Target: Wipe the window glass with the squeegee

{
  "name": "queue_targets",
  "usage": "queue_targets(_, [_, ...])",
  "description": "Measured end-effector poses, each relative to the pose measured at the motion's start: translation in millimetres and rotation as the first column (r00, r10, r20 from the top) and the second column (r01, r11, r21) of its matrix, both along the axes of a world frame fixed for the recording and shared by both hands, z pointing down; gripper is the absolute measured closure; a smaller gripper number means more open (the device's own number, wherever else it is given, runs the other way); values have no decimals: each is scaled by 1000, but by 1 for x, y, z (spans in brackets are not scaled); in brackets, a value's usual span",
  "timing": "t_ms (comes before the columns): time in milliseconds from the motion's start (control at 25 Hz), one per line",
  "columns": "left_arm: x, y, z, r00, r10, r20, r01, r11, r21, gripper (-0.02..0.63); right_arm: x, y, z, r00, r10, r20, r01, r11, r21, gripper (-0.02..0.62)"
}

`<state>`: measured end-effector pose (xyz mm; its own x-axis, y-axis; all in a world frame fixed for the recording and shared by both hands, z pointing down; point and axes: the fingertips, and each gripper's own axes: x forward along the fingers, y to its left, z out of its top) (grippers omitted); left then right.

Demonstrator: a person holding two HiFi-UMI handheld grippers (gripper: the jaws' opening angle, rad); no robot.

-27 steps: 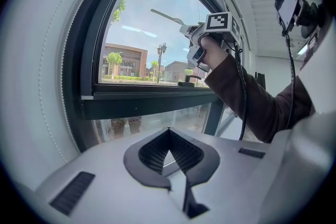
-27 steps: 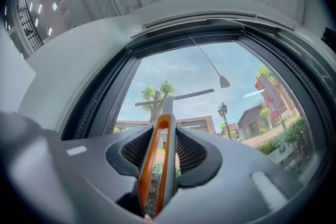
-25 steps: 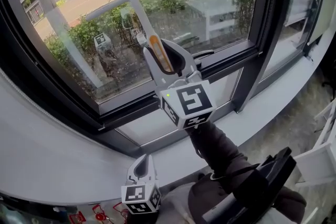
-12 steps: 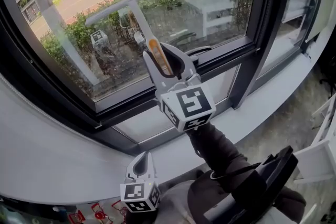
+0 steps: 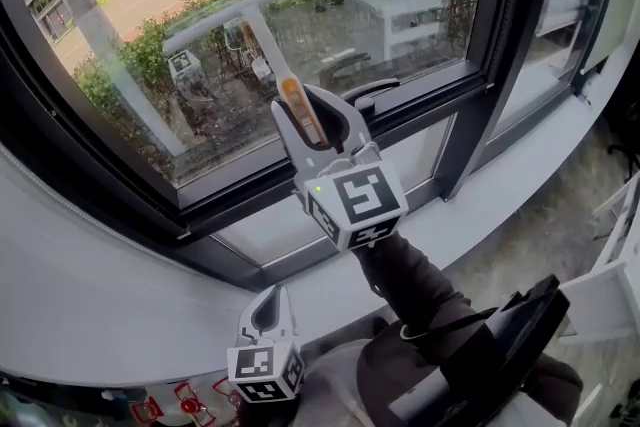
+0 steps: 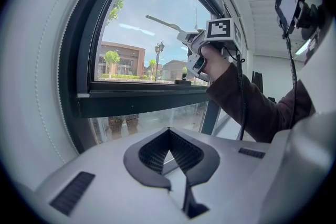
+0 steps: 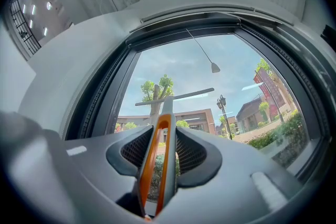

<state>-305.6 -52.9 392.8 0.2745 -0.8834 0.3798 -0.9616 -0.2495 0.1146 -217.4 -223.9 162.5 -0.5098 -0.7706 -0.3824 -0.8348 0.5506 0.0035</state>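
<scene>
The window glass (image 5: 400, 5) fills the upper part of the head view, a wide pane looking out on a road, hedges and a tree trunk. It is bounded by a dark window frame (image 5: 300, 177) with a narrower glazed strip beneath its lower rail. Below the frame a white window sill (image 5: 510, 200) runs from the left edge down toward the right edge. The person's dark sleeve (image 5: 415, 290) reaches up from the bottom of the view to the right gripper (image 5: 312, 113), which is raised in front of the lower rail with its marker cube (image 5: 357, 202) facing the camera. Its jaws are clamped on the orange-and-grey handle of the squeegee (image 5: 262, 30), and the right gripper view (image 7: 157, 147) shows the handle (image 7: 160, 139) standing upright between the two ribbed pads. The grey shaft rises from the jaws to the long blade (image 5: 240, 5). The blade lies tilted across the upper left part of the pane, with its right end higher, at the glass. The left gripper (image 5: 268, 313) hangs low, just in front of the sill's near edge and well apart from the squeegee. In the left gripper view (image 6: 169, 152) its jaw tips meet with nothing between them, pointing toward the lower rail.
</scene>
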Motion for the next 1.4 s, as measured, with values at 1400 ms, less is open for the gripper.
queue_targets(1400, [10,11,2,999,30,12,-30,999,-12,606,4,9,55,999,-10,-31,7,994,-113,466])
